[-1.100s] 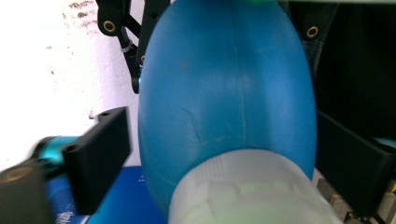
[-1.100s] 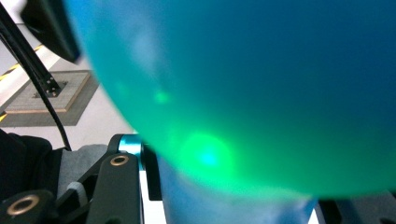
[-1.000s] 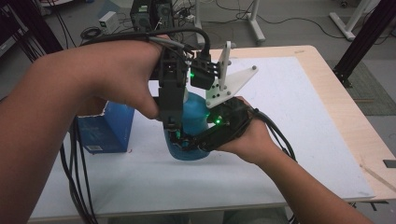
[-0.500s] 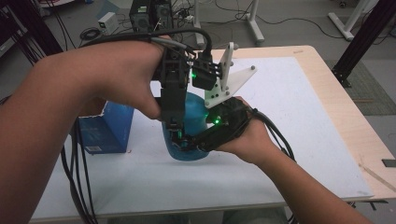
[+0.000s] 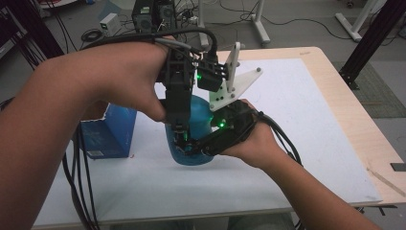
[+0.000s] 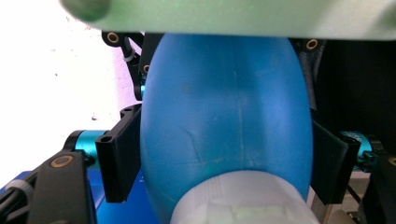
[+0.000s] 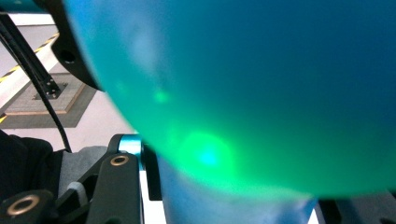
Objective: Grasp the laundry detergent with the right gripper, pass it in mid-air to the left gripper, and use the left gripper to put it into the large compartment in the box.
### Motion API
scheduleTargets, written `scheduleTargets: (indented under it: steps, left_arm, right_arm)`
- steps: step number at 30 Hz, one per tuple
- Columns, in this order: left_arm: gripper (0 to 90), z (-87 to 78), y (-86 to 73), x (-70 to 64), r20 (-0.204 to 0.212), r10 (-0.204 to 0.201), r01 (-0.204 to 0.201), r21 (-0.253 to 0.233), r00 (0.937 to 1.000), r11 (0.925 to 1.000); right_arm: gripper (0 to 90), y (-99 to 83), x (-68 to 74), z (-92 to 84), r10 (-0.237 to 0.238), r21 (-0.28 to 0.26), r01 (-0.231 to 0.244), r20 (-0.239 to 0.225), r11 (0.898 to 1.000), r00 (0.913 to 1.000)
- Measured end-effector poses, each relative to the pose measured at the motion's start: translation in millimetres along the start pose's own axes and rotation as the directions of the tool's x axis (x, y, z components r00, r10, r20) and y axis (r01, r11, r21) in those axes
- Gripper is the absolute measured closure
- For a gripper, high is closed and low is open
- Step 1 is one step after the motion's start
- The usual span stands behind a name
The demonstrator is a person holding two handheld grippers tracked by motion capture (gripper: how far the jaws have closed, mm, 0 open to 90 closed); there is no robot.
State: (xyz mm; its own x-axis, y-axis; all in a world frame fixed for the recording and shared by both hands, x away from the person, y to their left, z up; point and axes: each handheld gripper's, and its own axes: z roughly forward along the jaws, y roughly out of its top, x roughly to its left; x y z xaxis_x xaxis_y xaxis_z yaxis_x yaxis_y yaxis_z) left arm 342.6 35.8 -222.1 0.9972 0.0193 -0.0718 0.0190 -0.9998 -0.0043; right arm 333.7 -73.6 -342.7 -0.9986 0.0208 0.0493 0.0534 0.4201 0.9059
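Fingers (image 6: 120, 158) of your left gripper (image 6: 224, 163) have just been closing and now flank the blue bulb (image 6: 224, 107), upright on the bench (image 5: 306, 143); your right gripper (image 5: 191, 146) pinches its base. Next, squeeze gently.

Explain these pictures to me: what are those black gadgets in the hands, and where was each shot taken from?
A person holds a hand-worked clamp with two jaws in each hand. One camera looks down from above; one more rides on each clamp, looking along its jaws. Both the left gripper and the right gripper clasp a blue rubber bulb; the left one's jaws have just been closing on it. On the white-covered table lies a blue box.
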Motion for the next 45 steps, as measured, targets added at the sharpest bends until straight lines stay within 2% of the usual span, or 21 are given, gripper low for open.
scheduleTargets:
  steps: [10,20,25,34,45]
  left_arm:
    - [24.2,1.0,-0.6,0.7,-0.008,-0.014,0.014,0.004,0.9999,0.9999]
    - [27.7,0.7,0.8,-1.4,-0.013,0.0,0.0,0.004,0.9999,1.0]
    - [30.1,1.5,1.3,-1.1,-0.007,-0.007,0.007,0.004,0.9999,1.0]
    - [38.5,1.5,3.0,-1.6,-0.011,-0.002,0.002,0.004,0.9999,1.0]
    - [39.5,-1.4,3.2,-2.9,-0.018,-0.007,0.007,0.004,0.9998,1.0]
  right_arm:
    - [46.6,-0.2,-0.2,0.1,0.003,-0.001,-0.003,-0.001,1.0,1.0]
    - [46.6,-0.1,-0.5,0.8,0.003,-0.005,-0.003,-0.003,1.0,1.0]
    - [46.7,0.0,0.1,0.9,0.003,-0.006,-0.003,-0.001,1.0,1.0]
    - [46.7,0.1,-0.3,1.0,0.005,-0.013,-0.005,-0.008,1.0,1.0]
    - [46.7,1.0,0.0,0.3,0.007,-0.023,-0.007,-0.012,1.0,0.9999]
